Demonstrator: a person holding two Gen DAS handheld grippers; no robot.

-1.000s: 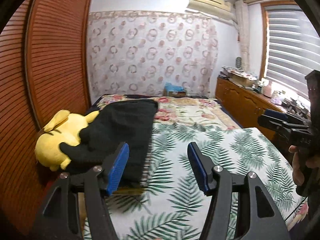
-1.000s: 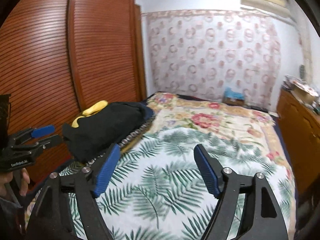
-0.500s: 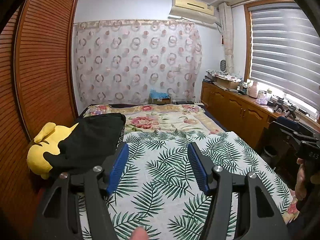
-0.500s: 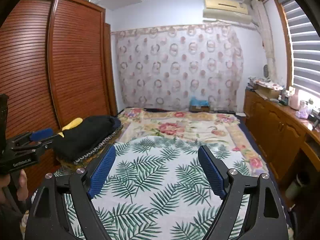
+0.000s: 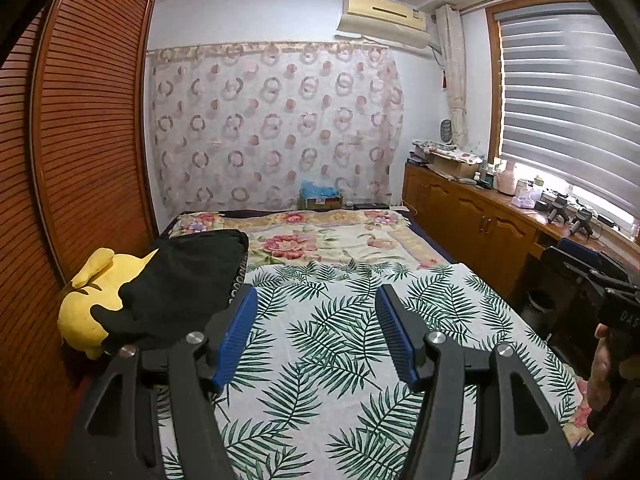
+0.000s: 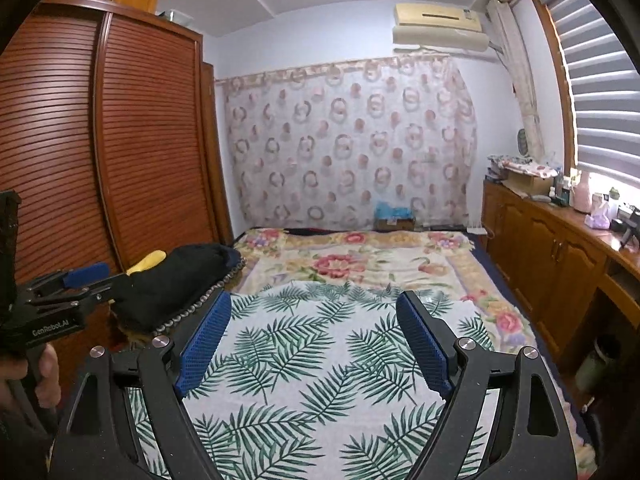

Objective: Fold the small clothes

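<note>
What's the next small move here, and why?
Probably bring the left gripper toward the black garment lying on the yellow plush toy at the bed's left edge. Both sets of jaws, left and right gripper, stand open and empty over the bare palm-leaf bedspread, so nothing is held yet.

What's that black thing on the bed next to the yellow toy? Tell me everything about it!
The black clothing is a soft, dark pile of fabric, too rumpled to tell what kind of garment it is. It lies bunched at the bed's left edge, near the wooden wardrobe. It drapes partly over the yellow plush toy, hiding much of it, and rests on something with a beaded-looking patterned edge. In front lies the palm-leaf sheet. Neither gripper touches it.
</note>
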